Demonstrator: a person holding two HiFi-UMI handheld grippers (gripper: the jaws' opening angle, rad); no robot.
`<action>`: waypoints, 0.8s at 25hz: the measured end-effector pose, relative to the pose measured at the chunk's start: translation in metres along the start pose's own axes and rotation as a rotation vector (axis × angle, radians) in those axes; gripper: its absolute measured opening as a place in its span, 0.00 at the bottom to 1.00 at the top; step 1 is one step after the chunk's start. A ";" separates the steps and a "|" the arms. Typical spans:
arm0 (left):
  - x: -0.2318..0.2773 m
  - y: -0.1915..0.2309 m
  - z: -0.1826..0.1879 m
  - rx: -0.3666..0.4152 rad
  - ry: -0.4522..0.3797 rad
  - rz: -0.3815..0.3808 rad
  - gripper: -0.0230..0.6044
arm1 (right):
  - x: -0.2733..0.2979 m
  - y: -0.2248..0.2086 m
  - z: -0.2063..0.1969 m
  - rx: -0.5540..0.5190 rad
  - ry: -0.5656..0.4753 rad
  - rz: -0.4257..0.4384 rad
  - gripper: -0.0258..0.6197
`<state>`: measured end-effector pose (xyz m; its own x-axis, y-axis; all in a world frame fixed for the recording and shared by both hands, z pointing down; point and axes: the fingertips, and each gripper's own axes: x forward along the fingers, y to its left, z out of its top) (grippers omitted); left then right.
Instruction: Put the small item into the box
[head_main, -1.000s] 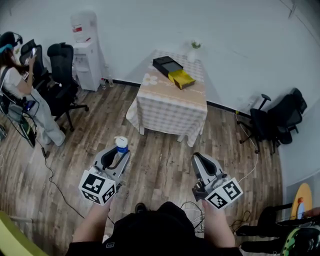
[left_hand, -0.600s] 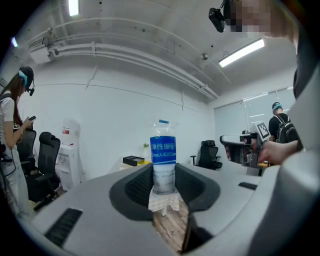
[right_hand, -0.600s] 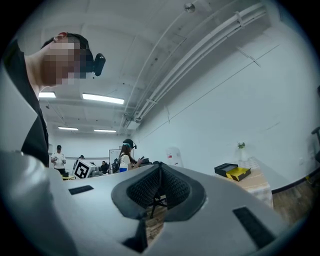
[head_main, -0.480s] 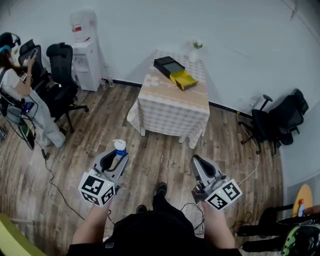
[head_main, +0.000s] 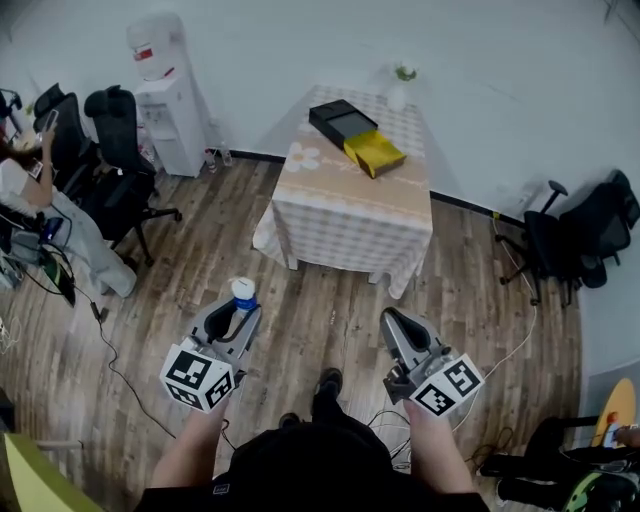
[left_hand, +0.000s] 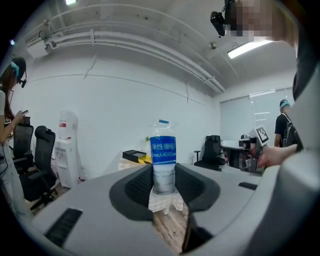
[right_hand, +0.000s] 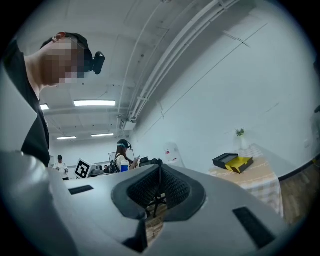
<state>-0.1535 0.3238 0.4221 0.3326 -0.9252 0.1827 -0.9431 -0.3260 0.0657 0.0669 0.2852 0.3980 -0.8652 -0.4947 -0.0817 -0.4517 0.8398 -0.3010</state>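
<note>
A small clear bottle (head_main: 243, 293) with a blue label and white cap stands upright between the jaws of my left gripper (head_main: 238, 312), which is shut on it. In the left gripper view the bottle (left_hand: 163, 160) rises above the pads (left_hand: 140, 184). My right gripper (head_main: 392, 318) hangs level with it over the floor, and its pads (right_hand: 167, 186) meet with nothing between them. The box (head_main: 357, 138), a black case with a yellow drawer pulled out, lies on the far table (head_main: 350, 205). It also shows in the right gripper view (right_hand: 232, 161) and small in the left gripper view (left_hand: 134, 156).
A checked cloth covers the table, with a small vase (head_main: 400, 90) at its back. A water dispenser (head_main: 165, 100), office chairs (head_main: 120, 160) and a seated person (head_main: 40, 200) are at the left. More chairs (head_main: 580, 230) stand at the right. Cables (head_main: 110, 350) lie on the wood floor.
The view has shifted forward, so the table and box sit slightly nearer and higher. A foot has stepped ahead below. Both grippers keep their pose, and the bottle stays held.
</note>
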 end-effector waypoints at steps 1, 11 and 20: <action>0.013 0.002 0.002 -0.002 0.003 -0.002 0.25 | 0.005 -0.013 0.002 0.005 -0.002 0.001 0.10; 0.118 0.004 0.049 0.034 -0.014 0.004 0.25 | 0.034 -0.111 0.042 0.017 -0.041 0.037 0.10; 0.164 0.010 0.064 0.011 -0.057 0.014 0.25 | 0.040 -0.138 0.058 -0.013 -0.016 0.037 0.10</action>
<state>-0.1086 0.1564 0.3895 0.3190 -0.9392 0.1271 -0.9477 -0.3148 0.0528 0.1070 0.1363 0.3812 -0.8781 -0.4662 -0.1077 -0.4219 0.8606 -0.2854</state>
